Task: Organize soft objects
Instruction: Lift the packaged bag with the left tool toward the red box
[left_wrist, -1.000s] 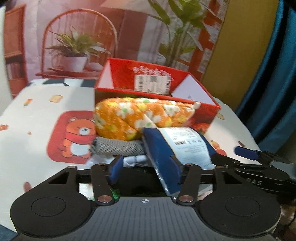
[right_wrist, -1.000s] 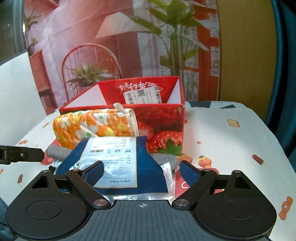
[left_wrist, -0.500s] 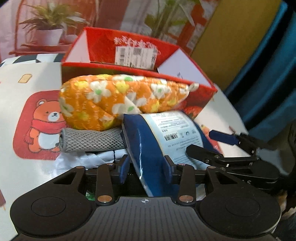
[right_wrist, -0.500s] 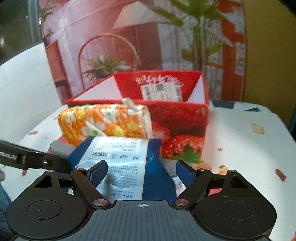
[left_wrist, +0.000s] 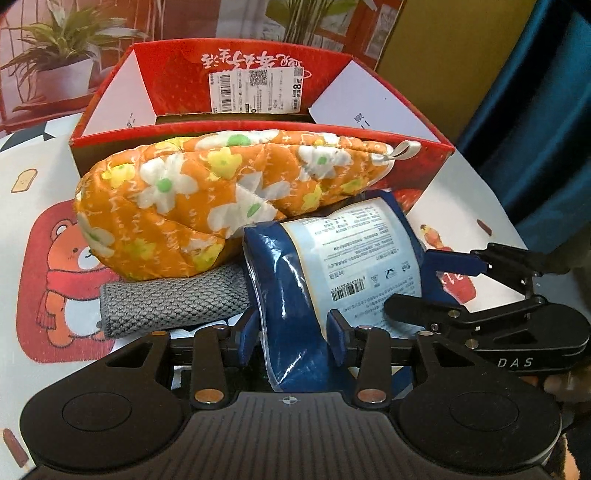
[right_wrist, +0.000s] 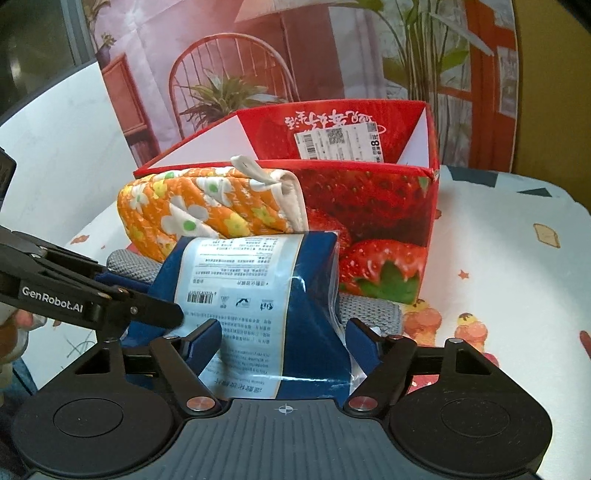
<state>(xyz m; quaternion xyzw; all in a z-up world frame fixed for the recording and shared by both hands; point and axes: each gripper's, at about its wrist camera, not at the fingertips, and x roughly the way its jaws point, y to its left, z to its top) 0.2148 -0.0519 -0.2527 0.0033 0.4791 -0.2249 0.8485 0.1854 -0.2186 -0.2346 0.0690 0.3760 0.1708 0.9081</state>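
Left claw (left_wrist: 291, 334): closed down on near edge of blue packet (left_wrist: 291, 295), blue pads pressed against both faces, plastic bulged between them. Right claw (right_wrist: 284, 341): set wider, straddling the same blue packet (right_wrist: 295, 314); left pad touching the white label, right pad at or just beside the clear plastic edge — firm contact there not resolvable. Right claw also visible in left view (left_wrist: 436, 288), one finger laid over the label, the other beyond the packet's far side. Left claw seen in right view (right_wrist: 144, 295) entering from the left, at the packet's left end.

Packet raised and tilted, label up, touching orange floral mitt (left_wrist: 207, 206). Mitt resting on grey knit cloth (left_wrist: 173, 302), leaning against front wall of red strawberry box (left_wrist: 424, 166). Box open at top, shipping label (left_wrist: 258, 92) on inner back wall. All on bench (left_wrist: 33, 206) under cartoon-bear cover.
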